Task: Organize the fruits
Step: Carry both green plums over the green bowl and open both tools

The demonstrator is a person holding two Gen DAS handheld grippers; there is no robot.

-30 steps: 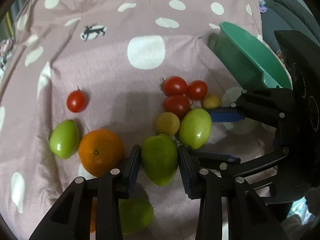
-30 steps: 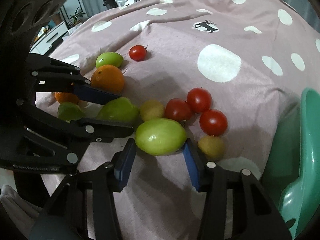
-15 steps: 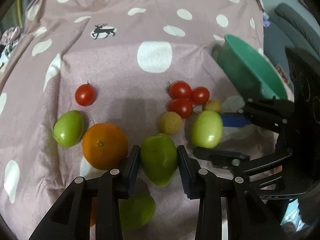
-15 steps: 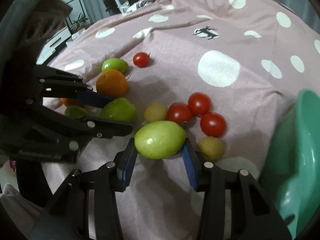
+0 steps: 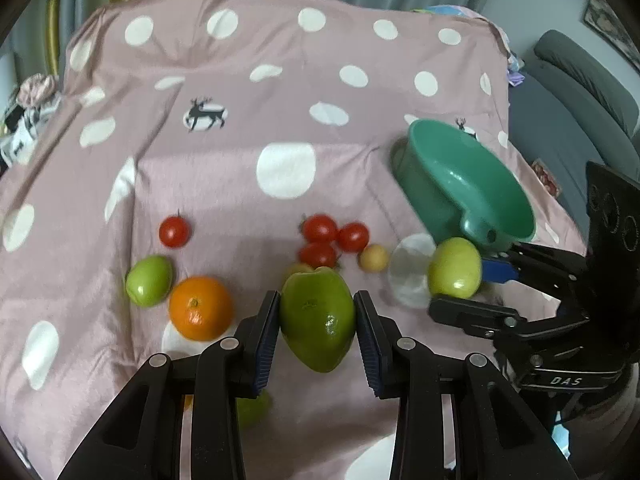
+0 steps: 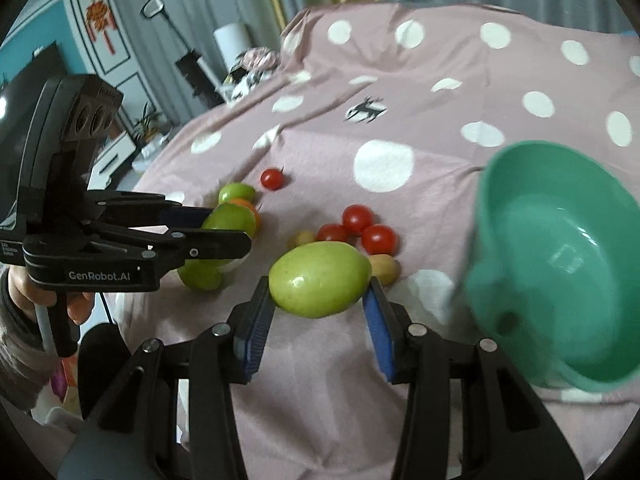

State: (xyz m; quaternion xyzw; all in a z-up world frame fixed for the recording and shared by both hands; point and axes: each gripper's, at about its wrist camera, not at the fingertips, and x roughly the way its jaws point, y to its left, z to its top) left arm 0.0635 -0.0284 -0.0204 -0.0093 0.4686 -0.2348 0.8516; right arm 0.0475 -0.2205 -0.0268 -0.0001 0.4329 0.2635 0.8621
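My left gripper [image 5: 316, 320] is shut on a dark green mango-shaped fruit [image 5: 318, 318], held above the cloth. My right gripper [image 6: 320, 292] is shut on a paler green fruit [image 6: 320, 278], also off the cloth, close to the handle side of the green plastic bowl [image 6: 560, 264]. In the left wrist view that right gripper [image 5: 476, 286] shows at the right with its fruit [image 5: 454, 266] below the bowl [image 5: 472, 184]. On the cloth lie an orange [image 5: 200, 308], a green fruit [image 5: 149, 280], three clustered cherry tomatoes [image 5: 332, 234], a lone cherry tomato [image 5: 174, 232] and a small yellow fruit [image 5: 373, 258].
The pink polka-dot cloth [image 5: 240, 168] covers the whole surface. Another green fruit [image 5: 252, 408] lies under my left gripper's fingers. A grey armchair [image 5: 580, 92] stands off the right edge. A person's hand [image 6: 36, 296] holds the left gripper at the left.
Both grippers have risen, each lifting its green fruit off the cloth. The right one has also swung toward the green bowl, which now looms larger in its view.
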